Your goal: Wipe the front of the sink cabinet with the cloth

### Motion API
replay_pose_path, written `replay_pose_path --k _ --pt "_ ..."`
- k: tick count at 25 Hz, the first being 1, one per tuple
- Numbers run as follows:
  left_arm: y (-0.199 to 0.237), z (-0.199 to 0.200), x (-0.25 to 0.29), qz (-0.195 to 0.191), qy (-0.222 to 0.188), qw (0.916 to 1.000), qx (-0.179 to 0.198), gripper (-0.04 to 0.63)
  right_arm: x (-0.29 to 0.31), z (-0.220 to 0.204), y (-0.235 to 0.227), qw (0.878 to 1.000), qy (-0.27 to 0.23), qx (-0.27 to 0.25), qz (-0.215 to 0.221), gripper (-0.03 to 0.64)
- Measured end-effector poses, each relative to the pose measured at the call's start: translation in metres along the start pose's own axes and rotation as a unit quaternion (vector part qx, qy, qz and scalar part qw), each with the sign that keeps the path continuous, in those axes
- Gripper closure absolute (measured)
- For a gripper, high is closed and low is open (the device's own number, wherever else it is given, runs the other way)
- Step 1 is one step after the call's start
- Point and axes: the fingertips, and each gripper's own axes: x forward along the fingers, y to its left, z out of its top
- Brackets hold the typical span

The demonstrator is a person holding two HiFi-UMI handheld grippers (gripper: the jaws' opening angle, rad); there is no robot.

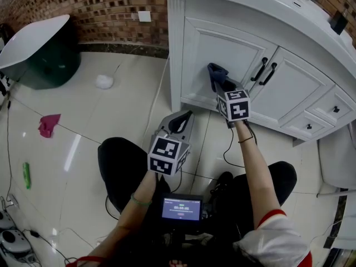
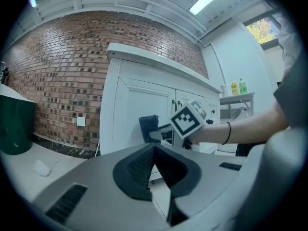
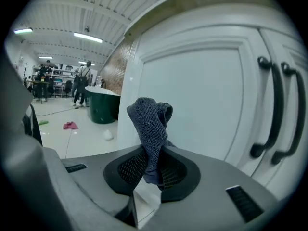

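The white sink cabinet (image 1: pixel 233 60) stands ahead, its left door (image 3: pixel 197 95) panelled, with black handles (image 3: pixel 269 109) at the door's right. A dark blue cloth (image 3: pixel 150 124) is pinched in my right gripper (image 3: pixel 151 167), which is shut on it. In the head view that cloth (image 1: pixel 218 75) is up against the left door, ahead of my right gripper (image 1: pixel 225 90). My left gripper (image 1: pixel 181 122) hangs low over the floor, short of the cabinet, shut with nothing in it (image 2: pixel 153 170). The left gripper view shows the cloth (image 2: pixel 148 128) at the door.
A dark green tub with a white top (image 1: pixel 39 52) stands at the left by the brick wall (image 1: pixel 111 7). A white ball (image 1: pixel 104 81), a pink rag (image 1: pixel 49 124) and a green item (image 1: pixel 26 174) lie on the tiled floor. Cables (image 1: pixel 228 149) trail near my knees.
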Motion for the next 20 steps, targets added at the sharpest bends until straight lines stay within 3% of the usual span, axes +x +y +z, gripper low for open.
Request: replay_pose_path --k 6,10,13,20 --pt "0.009 -0.012 0.004 0.004 0.01 0.9999 -0.013 0.558 0.044 -0.096 0.025 0.994 0.108 -0.003 0.011 0.558" --pt "0.015 -0.019 0.005 0.008 0.018 0.9997 -0.017 0.558 0.059 -0.137 0.028 0.989 0.148 -0.001 0.018 0.557" --pt "0.017 -0.021 0.006 0.011 0.02 0.9995 -0.02 0.558 0.046 -0.119 0.027 0.991 0.131 0.004 0.02 0.557" --pt "0.002 -0.012 0.011 -0.001 0.012 0.9998 -0.015 0.558 -0.031 0.013 -0.005 1.0 -0.02 0.006 0.02 0.557"
